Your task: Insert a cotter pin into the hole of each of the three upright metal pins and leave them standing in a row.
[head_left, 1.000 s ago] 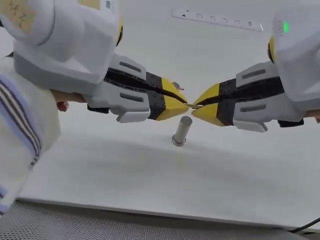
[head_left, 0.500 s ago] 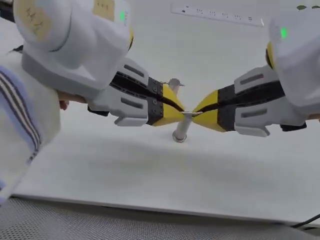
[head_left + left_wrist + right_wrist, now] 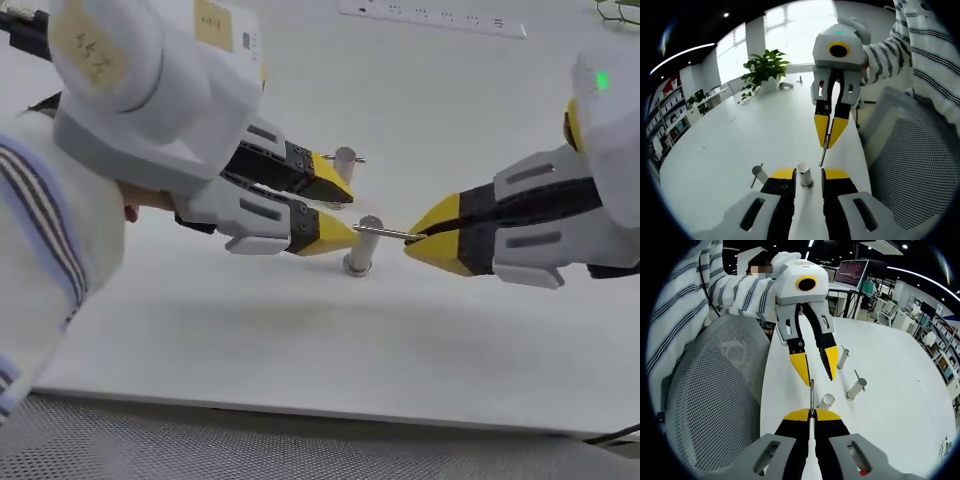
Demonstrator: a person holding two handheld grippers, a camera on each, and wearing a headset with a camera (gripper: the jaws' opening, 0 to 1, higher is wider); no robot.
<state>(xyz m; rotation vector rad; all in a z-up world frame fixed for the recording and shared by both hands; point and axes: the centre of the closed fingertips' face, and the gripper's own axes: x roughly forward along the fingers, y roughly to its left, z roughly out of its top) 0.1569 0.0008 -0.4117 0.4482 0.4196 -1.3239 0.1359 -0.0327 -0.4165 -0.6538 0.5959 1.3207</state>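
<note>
Alignment is deciding this step: we are seeing the right gripper [image 3: 420,240] pinching the cotter pin [image 3: 385,232] level, its tip just beside the top of the pin [image 3: 363,248] on the table [image 3: 300,330], the left gripper [image 3: 352,214] holding its jaws spread either side of that pin, and we are advising steadying it before pushing.

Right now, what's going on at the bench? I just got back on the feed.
The right gripper is shut on a cotter pin and holds its tip at the top of an upright metal pin. The left gripper is open, with a jaw on each side of that pin. I cannot tell whether the tip is in the hole. Two other metal pins seem to carry cotter pins already.
</note>
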